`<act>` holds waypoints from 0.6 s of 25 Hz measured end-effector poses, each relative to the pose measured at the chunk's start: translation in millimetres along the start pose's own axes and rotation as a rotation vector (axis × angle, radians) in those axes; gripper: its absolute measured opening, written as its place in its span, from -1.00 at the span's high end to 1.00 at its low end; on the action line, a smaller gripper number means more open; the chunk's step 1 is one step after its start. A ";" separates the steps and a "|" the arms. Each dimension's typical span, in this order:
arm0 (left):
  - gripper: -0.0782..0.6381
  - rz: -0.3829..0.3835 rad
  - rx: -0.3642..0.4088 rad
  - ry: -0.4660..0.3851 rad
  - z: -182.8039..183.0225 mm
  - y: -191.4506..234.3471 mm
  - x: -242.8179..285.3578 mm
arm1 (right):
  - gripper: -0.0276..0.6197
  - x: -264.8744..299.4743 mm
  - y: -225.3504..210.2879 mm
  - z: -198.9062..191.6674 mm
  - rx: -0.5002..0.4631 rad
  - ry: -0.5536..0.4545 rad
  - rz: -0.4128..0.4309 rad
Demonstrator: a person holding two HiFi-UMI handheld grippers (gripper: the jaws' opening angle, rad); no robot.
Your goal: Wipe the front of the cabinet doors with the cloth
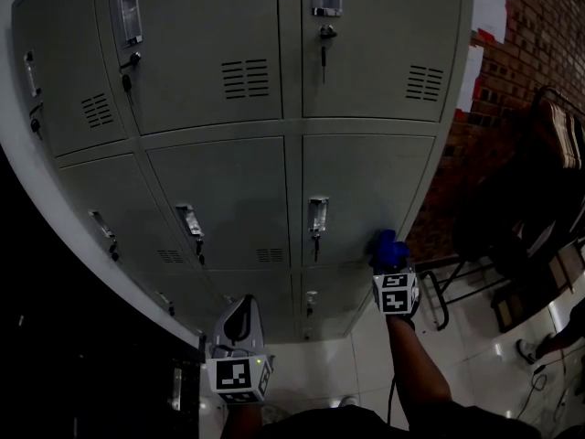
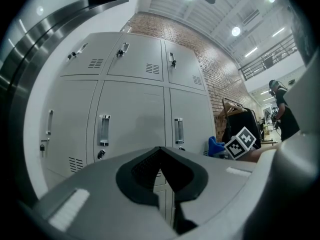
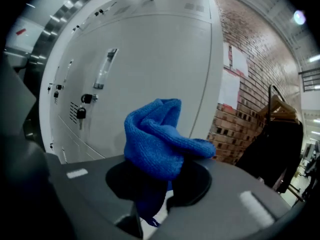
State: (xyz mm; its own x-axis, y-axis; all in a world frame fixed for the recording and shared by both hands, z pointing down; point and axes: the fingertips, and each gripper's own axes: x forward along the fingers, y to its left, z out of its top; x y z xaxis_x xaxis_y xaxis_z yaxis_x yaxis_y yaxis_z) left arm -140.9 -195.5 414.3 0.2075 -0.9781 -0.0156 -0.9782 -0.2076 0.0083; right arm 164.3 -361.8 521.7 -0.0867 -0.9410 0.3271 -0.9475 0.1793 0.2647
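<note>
A grey metal locker cabinet (image 1: 228, 181) with several doors fills the head view. My right gripper (image 1: 391, 262) is shut on a bunched blue cloth (image 1: 387, 248), held against the lower right door (image 1: 366, 190) near its bottom right corner. In the right gripper view the blue cloth (image 3: 157, 136) sticks out of the jaws in front of the door (image 3: 160, 74). My left gripper (image 1: 239, 323) hangs lower and left, away from the doors, shut with nothing in it. The left gripper view looks at the cabinet (image 2: 135, 114) and shows the cloth (image 2: 216, 146) at right.
Door handles (image 1: 317, 216) and keys (image 1: 322, 39) stick out from the doors. A brick wall (image 1: 521, 53) stands right of the cabinet, with a dark clothes rack (image 1: 539, 181) and a stool (image 1: 448, 286) in front of it. The floor is white tile (image 1: 475, 337).
</note>
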 end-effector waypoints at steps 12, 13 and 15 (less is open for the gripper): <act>0.73 0.012 0.020 0.011 -5.9 -5.4 6.6 | 0.63 26.7 -10.4 -9.0 -0.011 0.069 -0.014; 0.73 0.011 0.021 0.012 -5.4 -5.7 7.2 | 0.63 27.0 -8.3 -8.2 -0.016 0.074 -0.006; 0.73 0.005 0.027 0.010 -4.1 -6.7 8.5 | 0.63 27.3 -0.5 -5.1 -0.024 0.073 0.012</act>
State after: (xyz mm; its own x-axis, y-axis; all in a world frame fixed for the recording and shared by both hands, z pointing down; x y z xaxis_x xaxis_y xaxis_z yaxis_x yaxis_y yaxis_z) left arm -132.6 -202.4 418.2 0.2024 -0.9793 -0.0055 -0.9792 -0.2022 -0.0188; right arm 164.1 -386.2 535.1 -0.0742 -0.9155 0.3955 -0.9389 0.1978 0.2817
